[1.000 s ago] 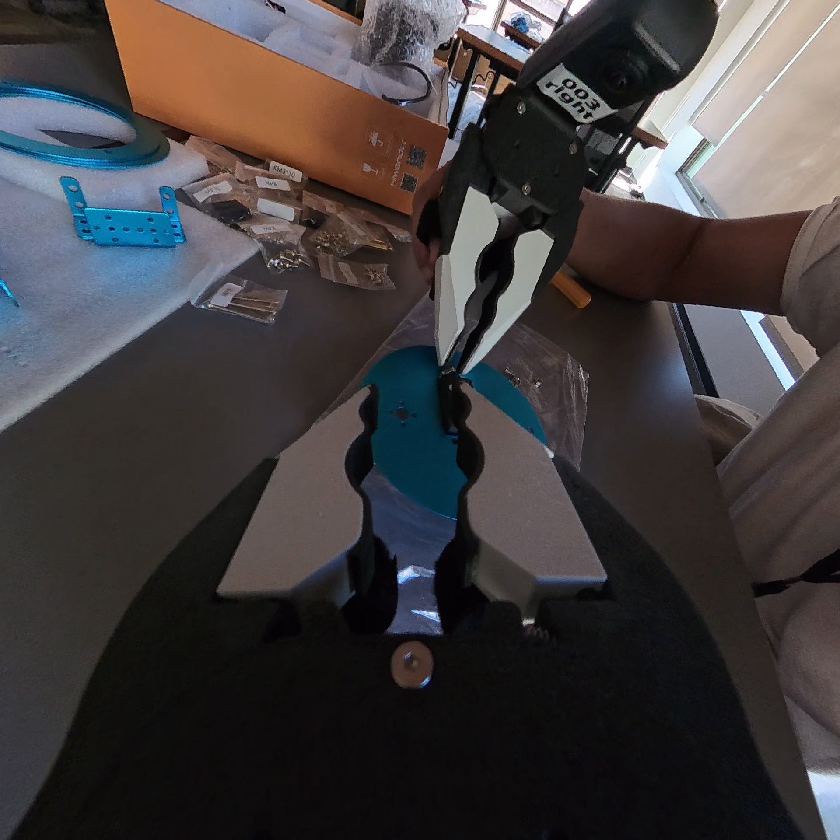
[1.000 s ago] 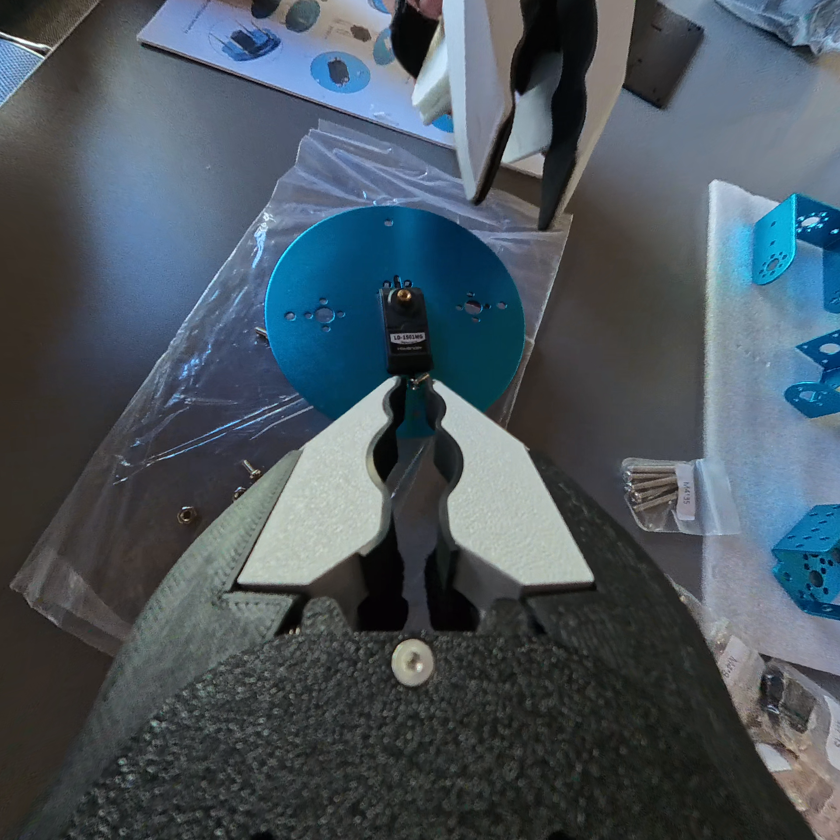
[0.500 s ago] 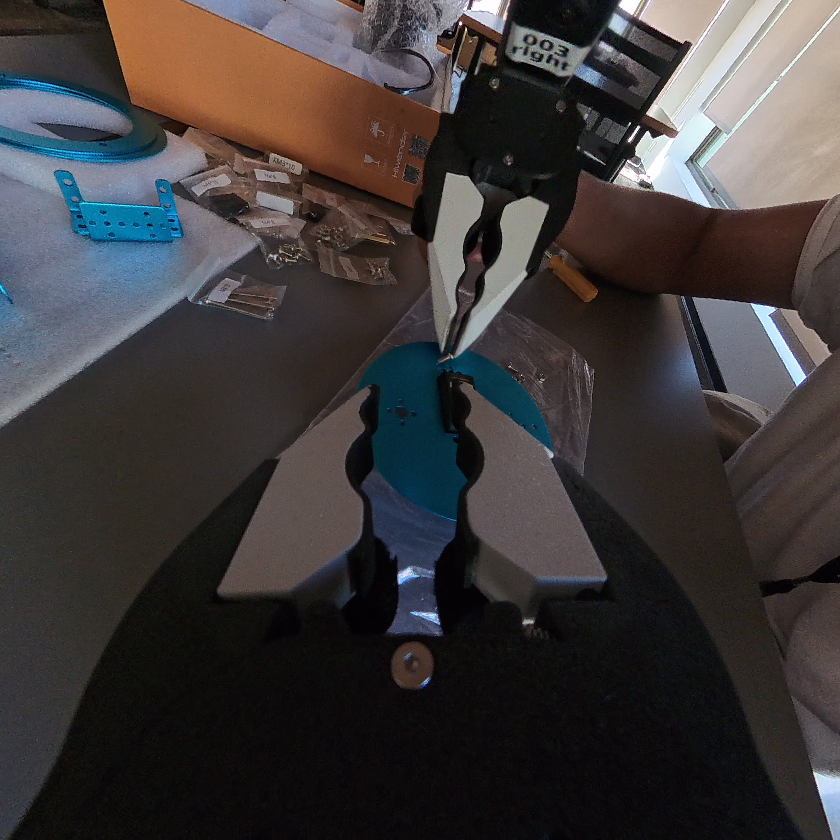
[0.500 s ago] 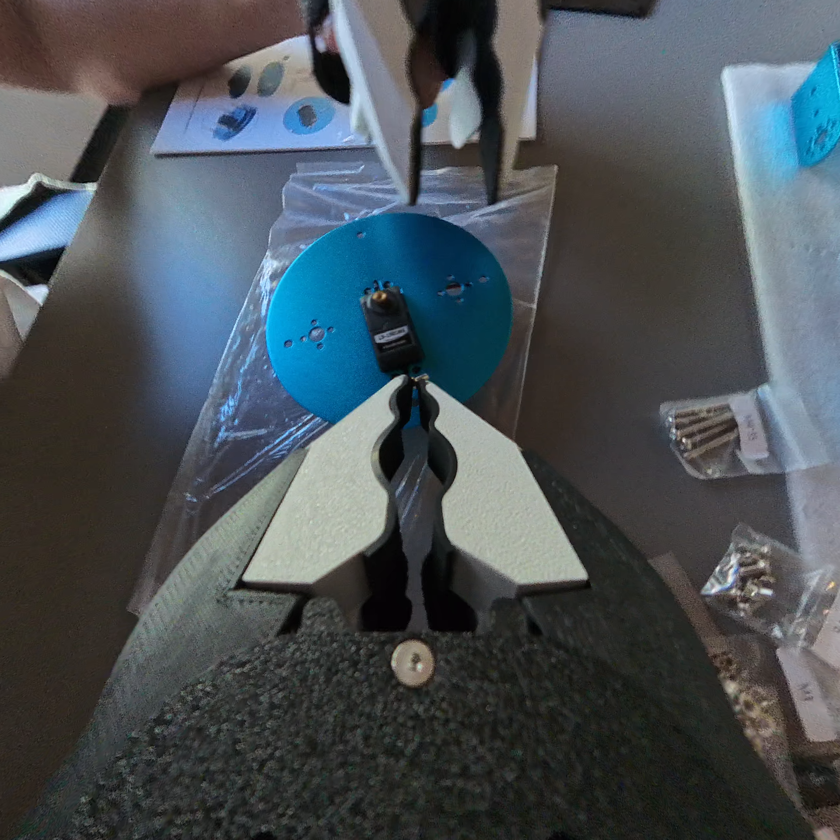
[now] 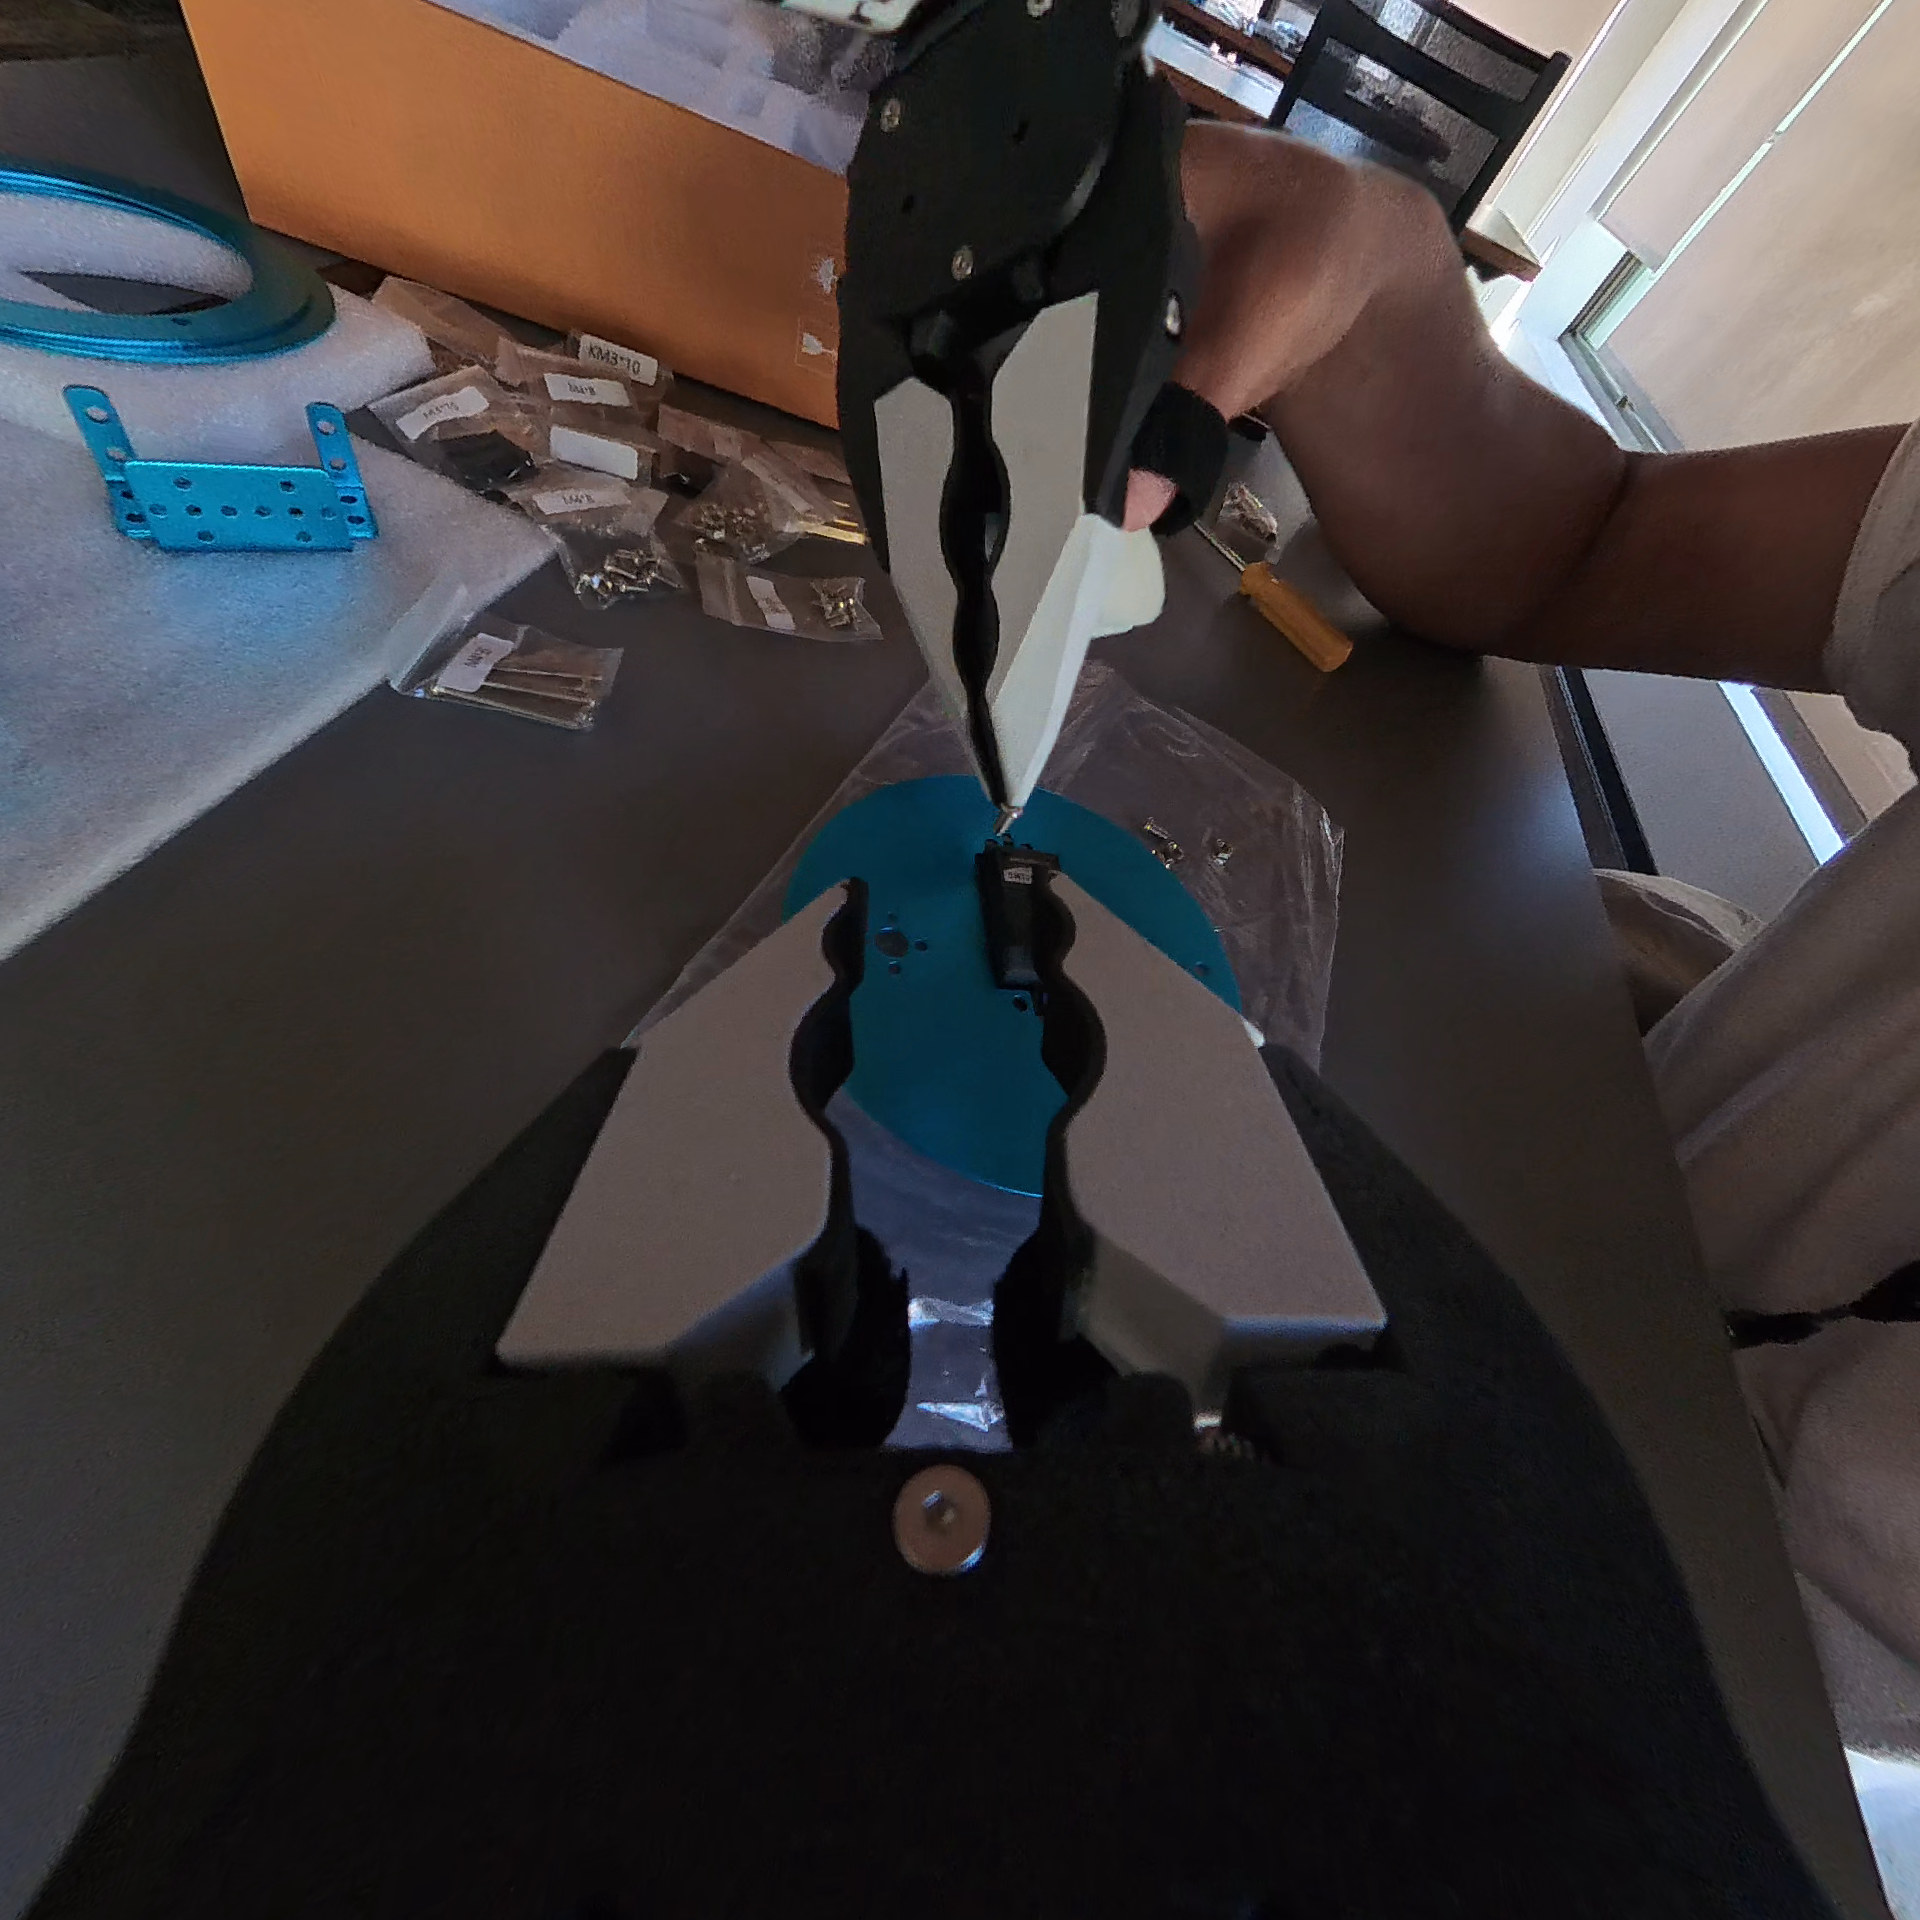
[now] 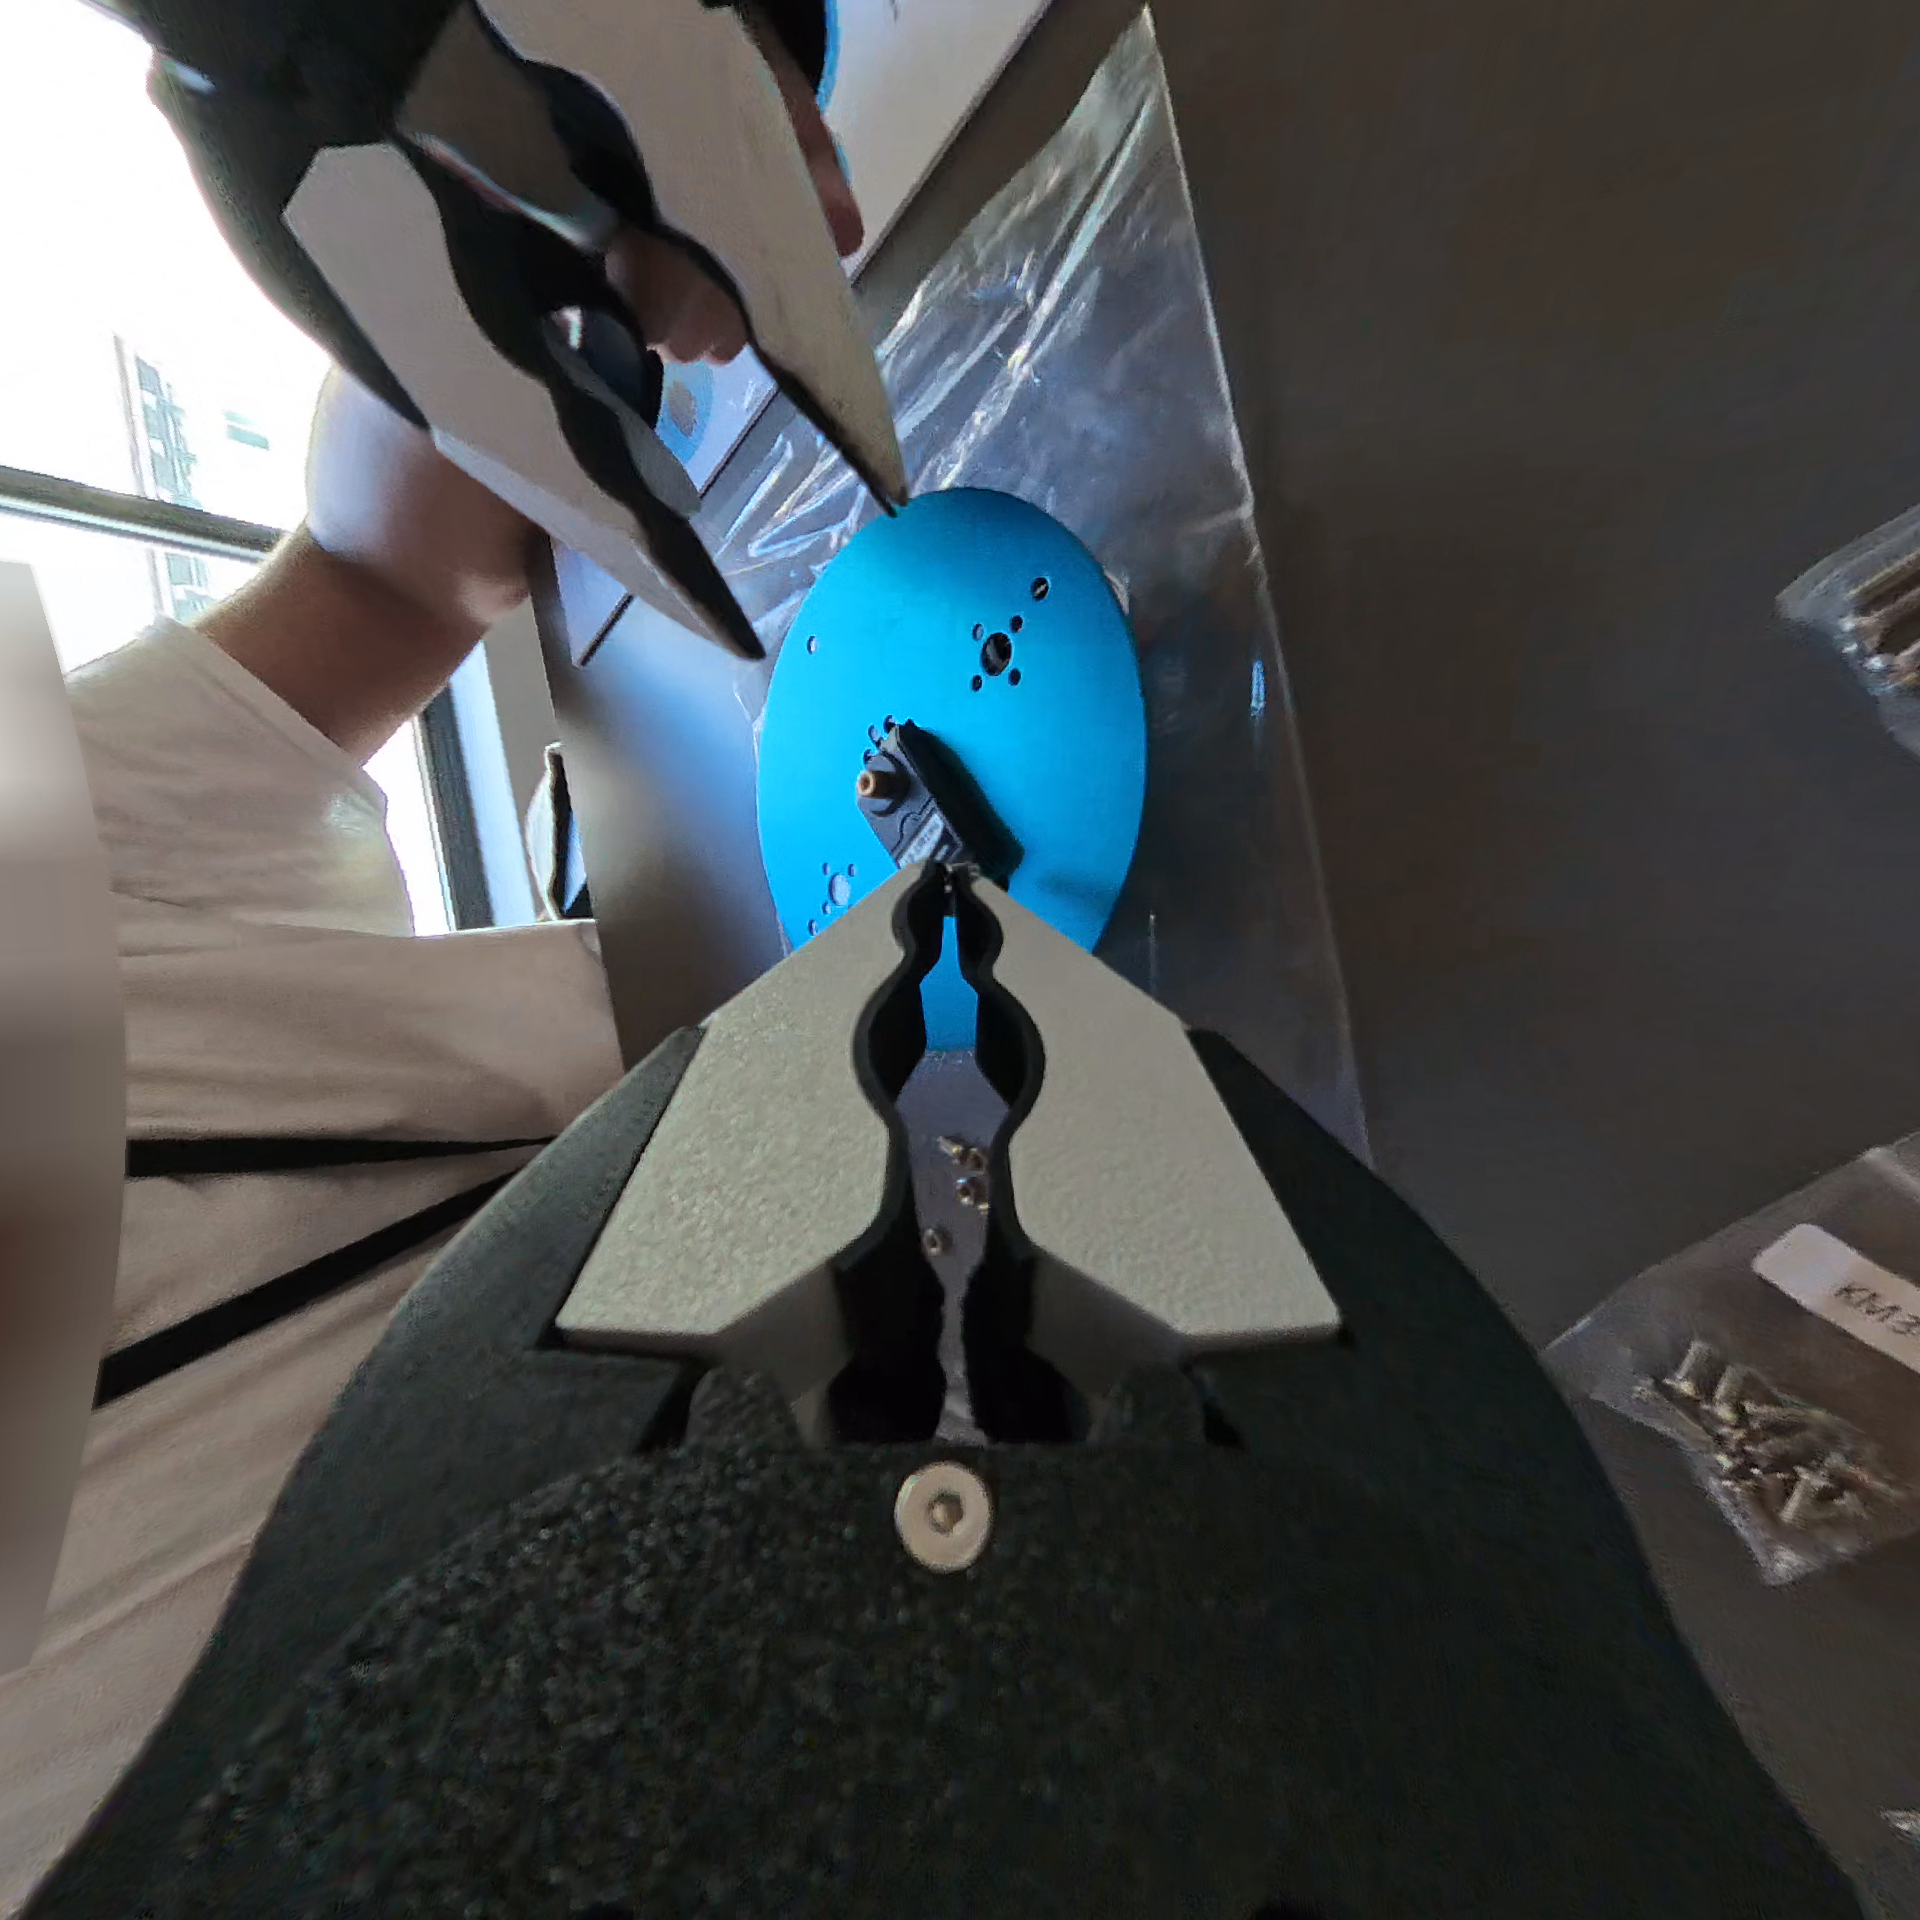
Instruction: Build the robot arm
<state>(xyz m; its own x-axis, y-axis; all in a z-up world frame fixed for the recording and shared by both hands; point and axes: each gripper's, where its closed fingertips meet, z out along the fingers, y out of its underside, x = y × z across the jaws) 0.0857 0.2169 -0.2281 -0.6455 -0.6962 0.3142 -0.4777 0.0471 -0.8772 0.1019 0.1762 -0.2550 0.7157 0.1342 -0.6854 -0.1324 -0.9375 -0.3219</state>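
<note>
A round blue metal disc (image 5: 935, 1060) lies on a clear plastic bag (image 5: 1226, 790) on the dark table, with a small black servo (image 5: 1013, 914) standing on its middle. My left gripper (image 5: 956, 904) is open low over the near half of the disc, its right finger close beside the servo. My right gripper (image 6: 948, 871) is shut on a small silver screw (image 6: 948, 868), held just off the end of the servo (image 6: 935, 800). In the left wrist view it comes down from above with the screw (image 5: 1004, 821) at its tips. The right wrist view shows the disc (image 6: 966, 623) and the open left gripper (image 6: 826, 577).
An orange cardboard box (image 5: 520, 187) stands at the back. Bags of screws (image 5: 623, 520), a blue bracket (image 5: 229, 499) and a blue ring (image 5: 208, 312) on white foam lie at left. A yellow-handled screwdriver (image 5: 1294, 623), loose screws (image 5: 1174, 847) and a person's forearm (image 5: 1455, 416) are at right. One gripper's finger ends stand about 6 centimeters off the other's. The disc (image 6: 966, 623) sits 4 centimeters or so from the ends of my left fingers. Seen from the left wrist view (image 5: 897, 986) as well.
My right gripper has rolled and tilted with the screw in it, and its tip has drawn slightly back from the servo's top. The left gripper has stayed open in place.
</note>
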